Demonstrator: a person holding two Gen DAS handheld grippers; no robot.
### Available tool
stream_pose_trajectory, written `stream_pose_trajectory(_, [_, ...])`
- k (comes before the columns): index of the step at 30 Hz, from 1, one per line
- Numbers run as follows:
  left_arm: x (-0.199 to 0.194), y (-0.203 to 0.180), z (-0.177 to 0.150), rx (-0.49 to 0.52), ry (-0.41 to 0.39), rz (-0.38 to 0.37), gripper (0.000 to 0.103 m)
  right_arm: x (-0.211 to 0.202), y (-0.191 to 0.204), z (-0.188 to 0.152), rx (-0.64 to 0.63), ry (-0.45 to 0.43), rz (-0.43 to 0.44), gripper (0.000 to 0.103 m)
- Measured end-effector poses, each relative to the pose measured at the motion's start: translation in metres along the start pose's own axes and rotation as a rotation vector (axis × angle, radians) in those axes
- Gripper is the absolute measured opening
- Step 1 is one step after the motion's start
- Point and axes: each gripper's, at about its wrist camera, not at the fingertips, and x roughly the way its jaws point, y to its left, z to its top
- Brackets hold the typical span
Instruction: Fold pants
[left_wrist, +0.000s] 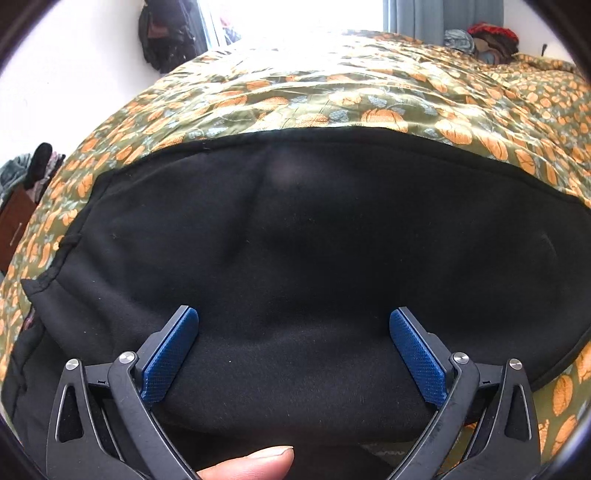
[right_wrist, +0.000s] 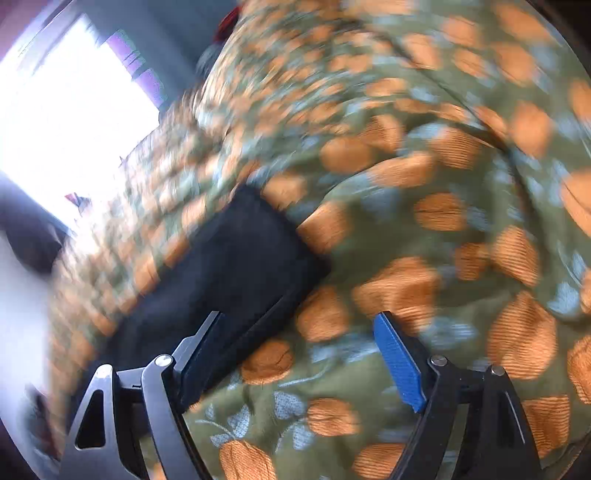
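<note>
Black pants (left_wrist: 295, 236) lie folded in a wide flat block on a bed with a green cover printed with orange fruit (left_wrist: 332, 99). My left gripper (left_wrist: 293, 314) is open just above the near part of the pants, its blue pads (left_wrist: 171, 354) spread wide with nothing between them. A thumb shows at the bottom edge. In the blurred right wrist view the pants (right_wrist: 236, 258) lie to the left, and my right gripper (right_wrist: 299, 317) is open and empty over the bed cover (right_wrist: 424, 229), beside the pants' right edge.
A bright window (left_wrist: 288, 18) is behind the bed. Dark clothes hang on the wall at upper left (left_wrist: 162, 33). A pile of clothes sits at the bed's far right corner (left_wrist: 484, 40). A brown cabinet with clothes stands at left (left_wrist: 18, 218).
</note>
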Motion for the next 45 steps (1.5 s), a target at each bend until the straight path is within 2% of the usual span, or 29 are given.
stream_pose_trajectory(2, [0.000, 0.000, -0.002, 0.002, -0.015, 0.002, 0.103, -0.001, -0.011, -0.002, 0.079, 0.030, 0.138, 0.082])
stream_pose_trajectory(3, [0.000, 0.000, -0.002, 0.003, -0.021, 0.003, 0.103, 0.007, -0.013, -0.008, 0.136, 0.077, 0.253, 0.082])
stream_pose_trajectory(5, [0.000, 0.000, -0.003, 0.003, -0.030, 0.002, 0.103, 0.024, -0.006, -0.018, 0.179, 0.159, 0.314, 0.082])
stream_pose_trajectory(8, [0.000, 0.001, -0.005, 0.000, -0.043, -0.003, 0.103, 0.042, 0.007, -0.021, 0.146, 0.157, 0.223, 0.081])
stream_pose_trajectory(10, [0.000, 0.001, -0.005, -0.002, -0.047, -0.005, 0.103, 0.050, 0.011, -0.015, 0.162, 0.096, 0.179, 0.080])
stream_pose_trajectory(11, [0.000, 0.001, -0.005, -0.002, -0.049, -0.005, 0.103, 0.051, 0.011, -0.012, 0.178, 0.066, 0.155, 0.074])
stream_pose_trajectory(12, [0.000, 0.001, -0.005, -0.002, -0.050, -0.005, 0.103, 0.053, 0.012, -0.008, 0.192, 0.037, 0.140, 0.057])
stream_pose_trajectory(13, [0.000, 0.001, -0.006, -0.002, -0.051, -0.006, 0.103, 0.054, 0.014, -0.004, 0.192, 0.015, 0.128, 0.044])
stream_pose_trajectory(14, [0.000, 0.001, -0.006, -0.003, -0.052, -0.008, 0.103, 0.051, 0.017, -0.001, 0.178, -0.005, 0.099, 0.014])
stream_pose_trajectory(15, [0.000, 0.002, -0.006, -0.004, -0.054, -0.011, 0.103, 0.046, 0.023, 0.005, 0.157, -0.032, 0.090, 0.013])
stream_pose_trajectory(17, [0.000, 0.003, -0.007, -0.006, -0.054, -0.014, 0.103, 0.025, 0.040, 0.007, 0.073, -0.084, 0.132, 0.013])
stream_pose_trajectory(20, [0.001, 0.002, -0.007, -0.005, -0.055, -0.011, 0.103, -0.024, 0.084, -0.010, -0.195, -0.113, 0.186, 0.013])
stream_pose_trajectory(23, [0.000, 0.002, -0.007, -0.004, -0.055, -0.009, 0.103, -0.092, 0.119, -0.059, -0.514, -0.125, 0.268, 0.010])
stream_pose_trajectory(25, [0.000, 0.001, -0.007, -0.003, -0.055, -0.007, 0.103, -0.130, 0.119, -0.094, -0.631, -0.128, 0.317, 0.008])
stream_pose_trajectory(27, [0.000, 0.001, -0.007, -0.002, -0.054, -0.005, 0.103, -0.157, 0.106, -0.124, -0.679, -0.115, 0.343, 0.007])
stream_pose_trajectory(29, [0.001, 0.000, -0.007, 0.002, -0.052, 0.002, 0.103, -0.179, 0.072, -0.151, -0.649, -0.088, 0.320, 0.007])
stream_pose_trajectory(30, [0.001, -0.001, -0.007, 0.005, -0.051, 0.006, 0.103, -0.184, 0.052, -0.158, -0.612, -0.085, 0.275, 0.007])
stream_pose_trajectory(32, [0.000, -0.003, -0.006, 0.013, -0.053, 0.018, 0.103, -0.180, 0.009, -0.163, -0.492, -0.061, 0.104, 0.007])
stream_pose_trajectory(34, [-0.001, -0.004, -0.007, 0.021, -0.058, 0.032, 0.103, -0.177, -0.034, -0.164, -0.346, -0.043, -0.131, 0.011])
stream_pose_trajectory(35, [-0.002, -0.005, -0.007, 0.025, -0.061, 0.038, 0.103, -0.177, -0.044, -0.162, -0.304, -0.051, -0.178, 0.014])
stream_pose_trajectory(36, [-0.003, -0.006, -0.007, 0.031, -0.068, 0.047, 0.103, -0.183, -0.056, -0.164, -0.240, -0.077, -0.231, 0.023])
stream_pose_trajectory(37, [-0.004, -0.007, -0.007, 0.033, -0.071, 0.051, 0.103, -0.188, -0.060, -0.165, -0.209, -0.098, -0.245, 0.032])
stream_pose_trajectory(38, [-0.003, -0.007, -0.007, 0.034, -0.069, 0.050, 0.103, -0.193, -0.061, -0.166, -0.187, -0.122, -0.253, 0.052])
stream_pose_trajectory(39, [-0.003, -0.006, -0.006, 0.030, -0.066, 0.045, 0.103, -0.199, -0.057, -0.170, -0.184, -0.151, -0.248, 0.061])
stream_pose_trajectory(41, [-0.002, -0.002, -0.006, 0.015, -0.055, 0.022, 0.103, -0.211, -0.039, -0.178, -0.217, -0.211, -0.229, 0.061])
stream_pose_trajectory(43, [-0.002, -0.001, -0.005, 0.009, -0.053, 0.012, 0.103, -0.218, -0.017, -0.193, -0.254, -0.273, -0.199, 0.067])
stream_pose_trajectory(45, [-0.002, -0.002, -0.005, 0.013, -0.053, 0.017, 0.103, -0.219, 0.001, -0.209, -0.280, -0.328, -0.161, 0.077])
